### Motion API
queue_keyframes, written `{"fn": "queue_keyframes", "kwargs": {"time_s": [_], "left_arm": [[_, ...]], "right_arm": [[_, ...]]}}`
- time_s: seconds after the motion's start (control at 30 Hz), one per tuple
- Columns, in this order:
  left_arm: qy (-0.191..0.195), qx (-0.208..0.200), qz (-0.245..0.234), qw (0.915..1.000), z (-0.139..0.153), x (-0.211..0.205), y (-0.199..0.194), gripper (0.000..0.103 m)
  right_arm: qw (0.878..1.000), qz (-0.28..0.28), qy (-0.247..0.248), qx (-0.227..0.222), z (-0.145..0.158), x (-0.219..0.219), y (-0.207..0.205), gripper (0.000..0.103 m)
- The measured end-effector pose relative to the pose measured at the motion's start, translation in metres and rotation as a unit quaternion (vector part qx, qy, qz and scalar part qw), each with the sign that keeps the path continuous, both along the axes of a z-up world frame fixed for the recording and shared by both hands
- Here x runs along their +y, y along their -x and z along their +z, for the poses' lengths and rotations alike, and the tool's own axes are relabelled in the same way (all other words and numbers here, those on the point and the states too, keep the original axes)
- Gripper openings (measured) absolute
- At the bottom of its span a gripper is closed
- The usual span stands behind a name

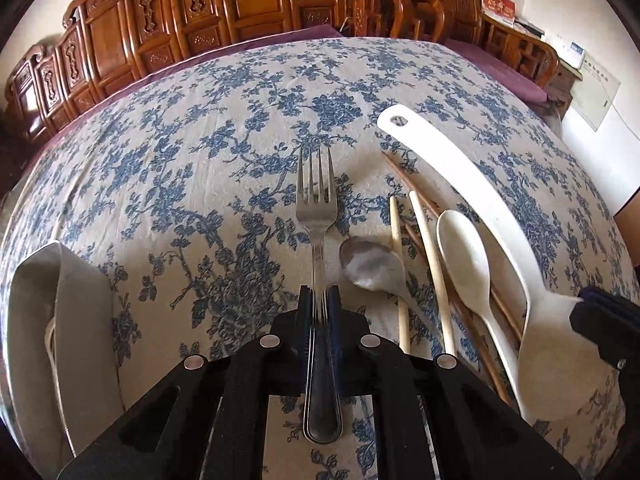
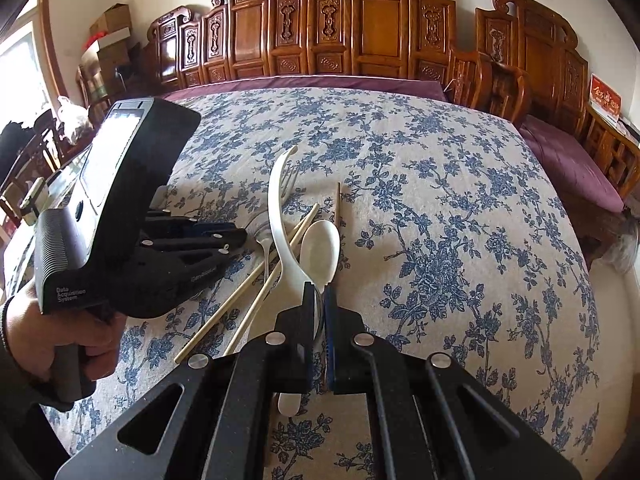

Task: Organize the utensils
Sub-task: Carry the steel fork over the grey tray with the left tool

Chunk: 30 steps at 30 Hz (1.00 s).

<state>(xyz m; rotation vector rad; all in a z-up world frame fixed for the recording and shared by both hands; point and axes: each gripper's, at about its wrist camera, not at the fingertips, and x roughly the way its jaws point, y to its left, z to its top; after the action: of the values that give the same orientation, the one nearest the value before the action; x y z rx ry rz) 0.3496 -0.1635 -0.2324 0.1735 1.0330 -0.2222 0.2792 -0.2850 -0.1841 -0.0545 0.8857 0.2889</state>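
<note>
Sorting step underway: left hand-held gripper [image 1: 319,300] pinches the steel fork [image 1: 317,208] w/ tines over the floral-clothed bench [image 1: 200,128], right hand-held gripper [image 2: 319,300] clamps the white plastic spoon [image 2: 320,250]; next, prob. lay each apart.

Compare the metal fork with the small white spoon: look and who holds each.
The fork is shiny metal with tines; the white spoon is matte with an oval bowl. The left gripper clamps the fork; the right gripper clamps the spoon. Both are gripped at the handle, heads pointing away over the floral cloth.
</note>
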Motion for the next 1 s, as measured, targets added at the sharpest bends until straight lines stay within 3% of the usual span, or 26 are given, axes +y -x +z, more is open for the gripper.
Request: {"fn": "queue_keyframes", "kwargs": {"time_s": [0.73, 1.0], "left_arm": [[0.009, -0.065, 0.008, 0.9978, 0.083, 0.094, 0.068, 0.007], [0.002, -0.067, 0.016, 0.9976, 0.088, 0.138, 0.082, 0.007]], "right_arm": [[1.000, 0.023, 0.011, -0.013, 0.008, 0.046, 0.023, 0.006], [0.998, 0.050, 0.017, -0.026, 0.014, 0.078, 0.032, 0.006]]}}
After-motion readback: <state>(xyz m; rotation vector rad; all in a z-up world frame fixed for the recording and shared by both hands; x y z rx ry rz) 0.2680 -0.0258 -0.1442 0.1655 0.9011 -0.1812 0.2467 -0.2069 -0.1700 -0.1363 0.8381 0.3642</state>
